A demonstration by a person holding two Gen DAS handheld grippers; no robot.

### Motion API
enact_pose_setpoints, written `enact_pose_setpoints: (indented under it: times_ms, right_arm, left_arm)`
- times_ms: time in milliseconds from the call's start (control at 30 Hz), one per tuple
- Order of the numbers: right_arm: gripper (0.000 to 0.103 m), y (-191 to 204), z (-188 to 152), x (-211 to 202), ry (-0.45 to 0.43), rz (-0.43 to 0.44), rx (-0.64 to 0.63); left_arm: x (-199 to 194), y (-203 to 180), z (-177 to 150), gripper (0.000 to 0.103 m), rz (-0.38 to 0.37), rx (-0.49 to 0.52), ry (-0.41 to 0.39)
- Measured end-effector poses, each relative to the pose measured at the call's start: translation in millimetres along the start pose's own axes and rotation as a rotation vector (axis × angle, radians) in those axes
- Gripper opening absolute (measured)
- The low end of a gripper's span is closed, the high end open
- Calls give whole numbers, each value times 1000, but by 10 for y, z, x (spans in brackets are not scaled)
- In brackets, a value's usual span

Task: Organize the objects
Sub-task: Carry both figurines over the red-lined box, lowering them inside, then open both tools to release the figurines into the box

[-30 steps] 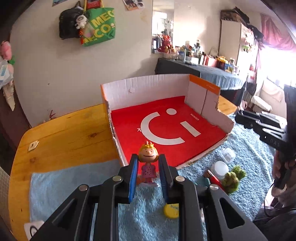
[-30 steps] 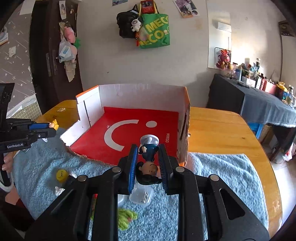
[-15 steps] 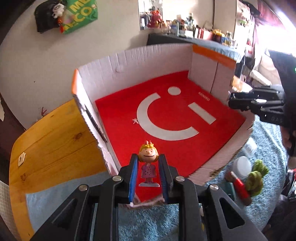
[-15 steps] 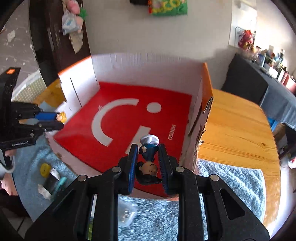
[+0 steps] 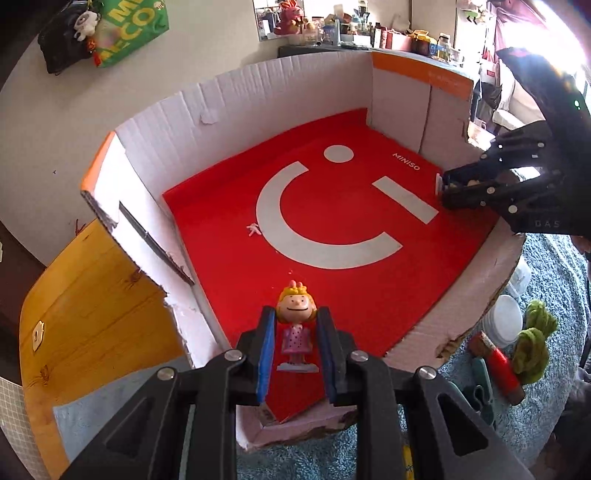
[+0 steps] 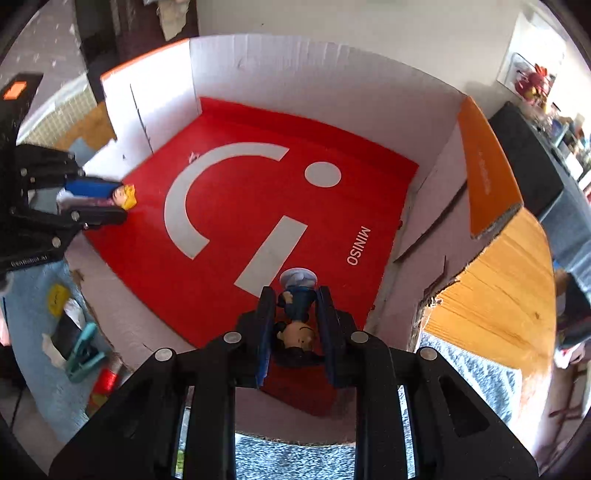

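A: Left gripper (image 5: 295, 345)?
B: Clamped on the blonde figurine (image 5: 296, 328), low centre, over the red-floored box (image 5: 236, 96).
A: Right gripper (image 6: 295, 332)?
B: Closed around the dark-haired figurine (image 6: 297, 325), held head-down, bottom centre, above the box.

A lived-in room of a home. A wooden bench (image 5: 96, 317) partly covered by a blue towel (image 5: 554, 280) carries a cut-down cardboard box (image 5: 258, 96) lined with a red MINISO sheet (image 5: 332, 258). A green tote bag (image 5: 133, 29) and a black bag (image 5: 62, 37) with a small plush hang on the plain wall. Behind, a dark-clothed side table (image 5: 369, 48) is crowded with bottles, jars and toys; a red curtain (image 5: 524, 18) frames a bright window at the right.
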State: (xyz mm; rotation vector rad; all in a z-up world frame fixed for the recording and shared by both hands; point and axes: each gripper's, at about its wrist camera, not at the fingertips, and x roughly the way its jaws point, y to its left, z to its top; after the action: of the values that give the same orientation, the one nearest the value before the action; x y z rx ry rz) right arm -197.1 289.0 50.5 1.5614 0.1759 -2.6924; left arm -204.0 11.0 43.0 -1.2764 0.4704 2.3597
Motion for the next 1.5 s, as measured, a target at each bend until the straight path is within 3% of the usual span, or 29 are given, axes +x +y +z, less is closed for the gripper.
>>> enact_pose_setpoints:
  times_ms: [533,1233,1500]
  right_arm:
    - [21,8,18,-7,103,3,-65]
    - [23,-130,-1,-208,102,-2,-44]
    - [27,-187,9,-297,98,-4,-33]
  left_arm:
    - [25,1,52,24,-27,45,61]
    - [20,20,79,28,-33,30,51]
    - [22,10,96,38,-53,13,32]
